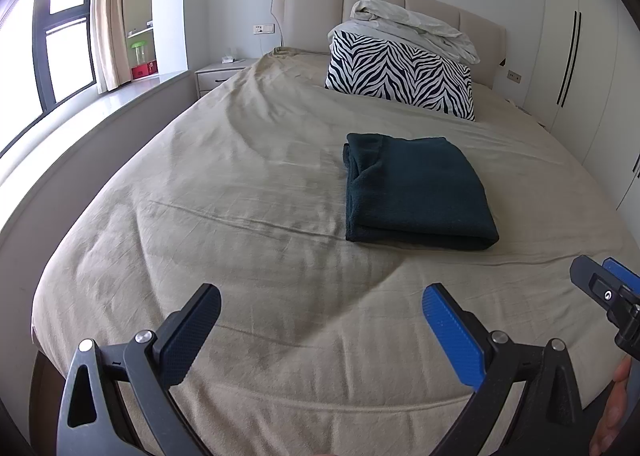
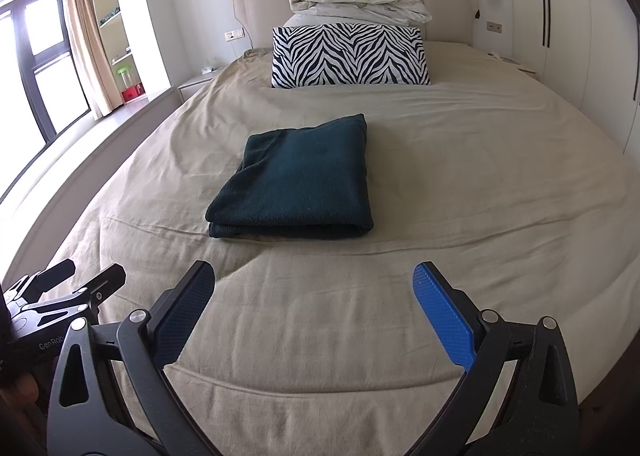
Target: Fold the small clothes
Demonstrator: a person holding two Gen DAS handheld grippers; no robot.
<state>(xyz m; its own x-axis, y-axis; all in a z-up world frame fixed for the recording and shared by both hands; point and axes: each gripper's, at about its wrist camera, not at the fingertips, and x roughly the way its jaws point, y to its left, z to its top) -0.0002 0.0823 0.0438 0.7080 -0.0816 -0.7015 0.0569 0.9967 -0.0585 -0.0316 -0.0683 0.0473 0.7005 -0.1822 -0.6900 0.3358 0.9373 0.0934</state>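
Bed (image 2: pixel 460 175) covered by a wrinkled beige sheet; folded dark teal garment (image 2: pixel 296 179) near its centre; zebra-print pillow (image 2: pixel 350 55) and crumpled white bedding (image 2: pixel 360 5) at the head edge.

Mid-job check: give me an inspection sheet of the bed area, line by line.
Surface: bed sheet, beige, creased.
Job's things: dark green cloth, folded into a flat rectangle, lying on the sheet.
Clutter: zebra pillow at the headboard, rumpled white bedding stacked behind it.
Grippers: left gripper open, holding nothing; right gripper open, holding nothing; both short of the cloth.
Cables: a thin cord hangs below the wall socket.
Surroundings: window, curtain, shelves, wardrobe.
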